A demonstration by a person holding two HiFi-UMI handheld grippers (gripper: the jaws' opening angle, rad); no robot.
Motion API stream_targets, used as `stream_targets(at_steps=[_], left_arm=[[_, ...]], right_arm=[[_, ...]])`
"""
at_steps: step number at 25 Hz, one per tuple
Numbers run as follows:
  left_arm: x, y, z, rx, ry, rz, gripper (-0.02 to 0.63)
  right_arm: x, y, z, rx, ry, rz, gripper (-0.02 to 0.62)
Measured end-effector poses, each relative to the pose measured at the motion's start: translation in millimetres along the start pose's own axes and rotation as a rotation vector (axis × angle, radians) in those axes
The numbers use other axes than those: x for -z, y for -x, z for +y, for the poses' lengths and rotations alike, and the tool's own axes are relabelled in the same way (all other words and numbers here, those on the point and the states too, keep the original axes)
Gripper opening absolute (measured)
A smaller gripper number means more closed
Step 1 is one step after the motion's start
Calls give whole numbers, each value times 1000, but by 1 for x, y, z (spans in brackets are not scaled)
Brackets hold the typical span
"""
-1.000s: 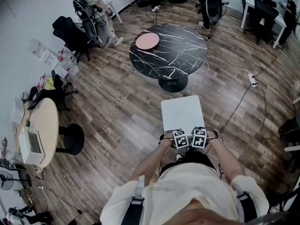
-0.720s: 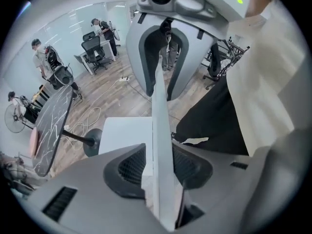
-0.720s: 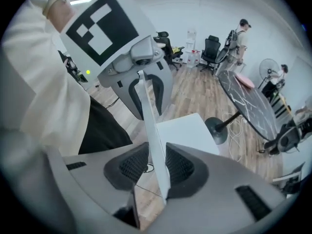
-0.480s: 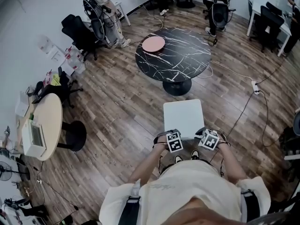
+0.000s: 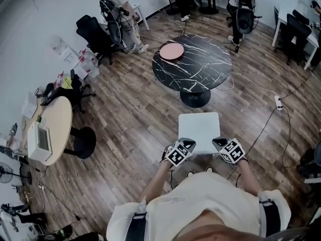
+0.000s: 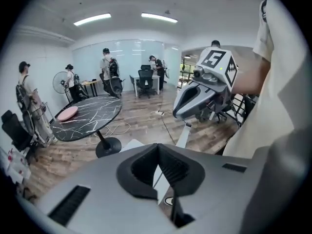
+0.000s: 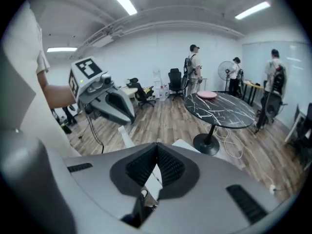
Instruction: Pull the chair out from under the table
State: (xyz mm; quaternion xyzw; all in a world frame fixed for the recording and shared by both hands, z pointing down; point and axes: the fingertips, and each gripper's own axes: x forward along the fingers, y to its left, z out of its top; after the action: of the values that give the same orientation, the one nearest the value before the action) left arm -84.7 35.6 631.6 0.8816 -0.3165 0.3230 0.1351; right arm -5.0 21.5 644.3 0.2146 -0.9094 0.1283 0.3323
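Between the person and the round black surface (image 5: 200, 69), one white chair (image 5: 199, 131) stands fully clear of the rim. Bare wooden floor (image 5: 135, 109) lies open on its left, and a power strip (image 5: 277, 102) with its cable lies well off to its right. Two grippers are held above the seat's near corners: the left gripper (image 6: 158, 155) and the right gripper (image 7: 157, 156). Each has just closed its jaws, pads together, with nothing between them. One pink plate (image 5: 172, 51) lies on the surface near its far-left edge.

The table (image 5: 193, 64) looks like glossy black veined stone, the floor (image 5: 130, 119) grained wood planks, the chair (image 5: 199, 129) smooth matt white.
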Motion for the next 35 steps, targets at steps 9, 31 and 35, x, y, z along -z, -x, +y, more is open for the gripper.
stream_targets(at_steps=[9,31,35], left_arm=[[-43,38,19,-187,132,-199,17],[-177,108,43,-285,97,-551,17],[-192,122,48,-302,88,-590,17]], right_arm=[[-49,32,-18,68,-29,-184,5],[-160,123,-36,179,-18,-540,5],[-176,138,-42,179,-38,-618,5]])
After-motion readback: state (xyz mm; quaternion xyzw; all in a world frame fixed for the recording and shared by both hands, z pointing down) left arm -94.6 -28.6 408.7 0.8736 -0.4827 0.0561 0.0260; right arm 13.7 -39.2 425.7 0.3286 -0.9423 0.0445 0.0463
